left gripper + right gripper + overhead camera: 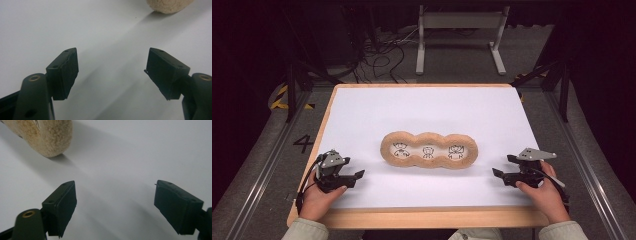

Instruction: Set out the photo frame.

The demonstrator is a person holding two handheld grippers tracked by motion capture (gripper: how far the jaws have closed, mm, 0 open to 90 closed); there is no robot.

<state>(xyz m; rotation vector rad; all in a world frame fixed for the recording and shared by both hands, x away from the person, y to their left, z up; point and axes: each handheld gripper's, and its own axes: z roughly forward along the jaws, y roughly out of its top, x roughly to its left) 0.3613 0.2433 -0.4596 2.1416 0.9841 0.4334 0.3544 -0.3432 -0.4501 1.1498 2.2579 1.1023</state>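
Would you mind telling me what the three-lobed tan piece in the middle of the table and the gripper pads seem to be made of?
The three-lobed tan piece looks like cork or a nubby plush fabric: its rim is grainy, matte and rounded, around a white inner face with drawn figures. Which of the two I cannot tell. The pads of the left gripper look like black rubber or foam: dull, non-reflective blocks with slightly ragged edges.

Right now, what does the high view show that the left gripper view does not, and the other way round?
The high view takes in the whole tan plush frame with its three drawn figures, both hands, the right gripper and the table's wooden edge. The left gripper view gives a close look at the left gripper, its black fingers wide apart with nothing between them. Both include the white tabletop and the frame's near-left end.
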